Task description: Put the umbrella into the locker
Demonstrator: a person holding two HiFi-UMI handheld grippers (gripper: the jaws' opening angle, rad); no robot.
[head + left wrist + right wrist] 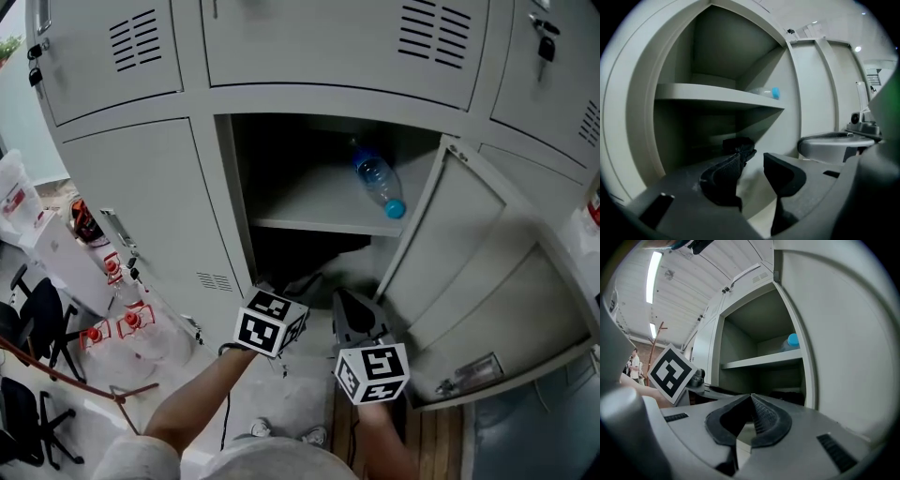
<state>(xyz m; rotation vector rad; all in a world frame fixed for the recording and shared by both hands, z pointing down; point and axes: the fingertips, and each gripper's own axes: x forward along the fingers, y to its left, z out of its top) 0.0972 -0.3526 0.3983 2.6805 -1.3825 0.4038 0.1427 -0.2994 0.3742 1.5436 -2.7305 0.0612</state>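
1 bottle (379,185) above; seemingly 1 umbrella (737,142) below.

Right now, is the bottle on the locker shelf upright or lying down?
Lying down: the bottle rests sideways on the shelf, blue cap outward.

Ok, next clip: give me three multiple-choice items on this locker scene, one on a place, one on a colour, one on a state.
1. Where does the bottle lie?
A on the upper shelf
B on the floor
C in the lower compartment

2. What colour is the bottle's cap?
A red
B blue
C white

3. How do the jaws of the right tool stand?
A wide apart
B closed on the bottle
C together, with nothing between them

Key: 1 A, the bottle rests on its side on the shelf; 2 B, the cap shows bright blue in the head view; 3 C, the right gripper view shows the jaw tips meeting, empty.
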